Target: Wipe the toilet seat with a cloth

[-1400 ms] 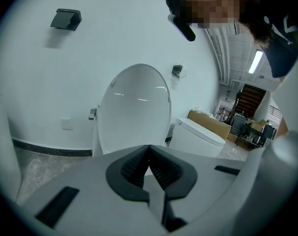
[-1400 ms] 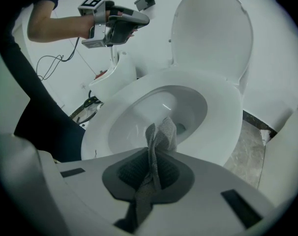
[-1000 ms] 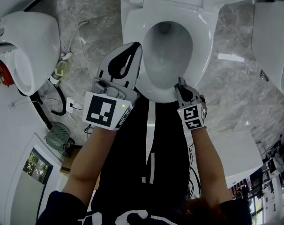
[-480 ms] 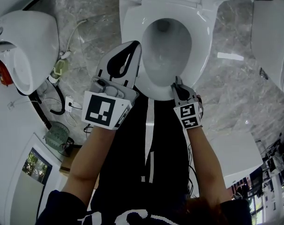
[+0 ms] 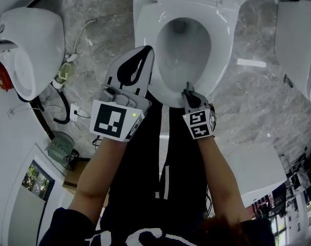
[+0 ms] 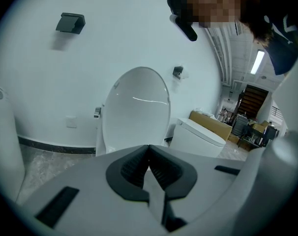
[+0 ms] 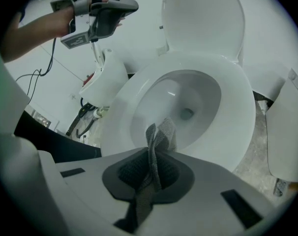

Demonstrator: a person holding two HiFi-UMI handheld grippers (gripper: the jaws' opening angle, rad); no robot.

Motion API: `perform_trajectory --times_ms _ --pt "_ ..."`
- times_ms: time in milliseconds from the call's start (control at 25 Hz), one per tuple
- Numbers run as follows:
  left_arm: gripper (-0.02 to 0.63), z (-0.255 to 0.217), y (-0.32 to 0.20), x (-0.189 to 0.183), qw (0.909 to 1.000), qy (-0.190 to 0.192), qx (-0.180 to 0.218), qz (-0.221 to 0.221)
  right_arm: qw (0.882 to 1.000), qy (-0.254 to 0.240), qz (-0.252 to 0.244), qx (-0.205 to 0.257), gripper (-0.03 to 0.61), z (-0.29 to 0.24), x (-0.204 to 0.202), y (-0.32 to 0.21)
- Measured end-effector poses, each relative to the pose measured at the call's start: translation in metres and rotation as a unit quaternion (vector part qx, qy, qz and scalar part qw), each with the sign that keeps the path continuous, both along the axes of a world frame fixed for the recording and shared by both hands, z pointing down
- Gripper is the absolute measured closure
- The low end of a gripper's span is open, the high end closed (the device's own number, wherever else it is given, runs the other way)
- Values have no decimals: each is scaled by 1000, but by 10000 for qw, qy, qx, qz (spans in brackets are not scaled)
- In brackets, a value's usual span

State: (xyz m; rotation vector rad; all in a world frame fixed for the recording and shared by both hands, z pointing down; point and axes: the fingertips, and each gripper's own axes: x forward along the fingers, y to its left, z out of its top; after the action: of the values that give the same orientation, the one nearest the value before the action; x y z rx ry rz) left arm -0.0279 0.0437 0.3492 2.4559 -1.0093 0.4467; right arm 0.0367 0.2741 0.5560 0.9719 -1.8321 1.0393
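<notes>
The white toilet seat (image 5: 223,40) lies down around the bowl (image 5: 183,45), with the lid (image 7: 203,18) raised behind it. My right gripper (image 5: 187,88) is at the front rim of the seat, shut on a grey woven cloth (image 7: 161,134). The cloth's free end sticks out past the jaws over the inner front edge of the seat (image 7: 237,112). Whether it touches the seat I cannot tell. My left gripper (image 5: 147,51) is held left of the bowl above the seat's left side, shut with nothing between its jaws (image 6: 149,149). It also shows in the right gripper view as the left gripper (image 7: 107,9).
White fixtures stand close on both sides, one at the left (image 5: 32,50) and one at the right (image 5: 299,45). Cables and a socket (image 5: 76,114) lie on the marble floor at the left. A pale strip (image 5: 252,63) lies on the floor at the right.
My right gripper has slid left and a little up along the front rim of the seat with the cloth. The left gripper has hardly moved.
</notes>
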Motion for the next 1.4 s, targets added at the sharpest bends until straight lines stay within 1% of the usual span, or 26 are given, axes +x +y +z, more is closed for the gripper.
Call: perform_trajectory --times_ms 200,520,680,960,1120,1400 --pt "603 -2 3 -7 10000 15 22 -81 9997 2 91 -217 551 2 -5 -1" --pt "603 3 -2 -26 9996 -53 31 -269 9970 92 641 -426 552 6 -22 -4" --pt "603 2 -2 -32 9995 -82 28 -307 9964 83 741 -393 552 7 -33 -4" --pt "603 -9 -13 -42 9994 -98 170 -294 9921 114 1235 -189 552 0 -48 -12" --pt "603 -12 -19 -46 9991 -109 262 -301 9876 151 1558 -141 554 3 -52 -15" --pt "603 -12 -21 -53 9987 -166 310 -370 9780 35 2083 -86 554 1 -57 -22"
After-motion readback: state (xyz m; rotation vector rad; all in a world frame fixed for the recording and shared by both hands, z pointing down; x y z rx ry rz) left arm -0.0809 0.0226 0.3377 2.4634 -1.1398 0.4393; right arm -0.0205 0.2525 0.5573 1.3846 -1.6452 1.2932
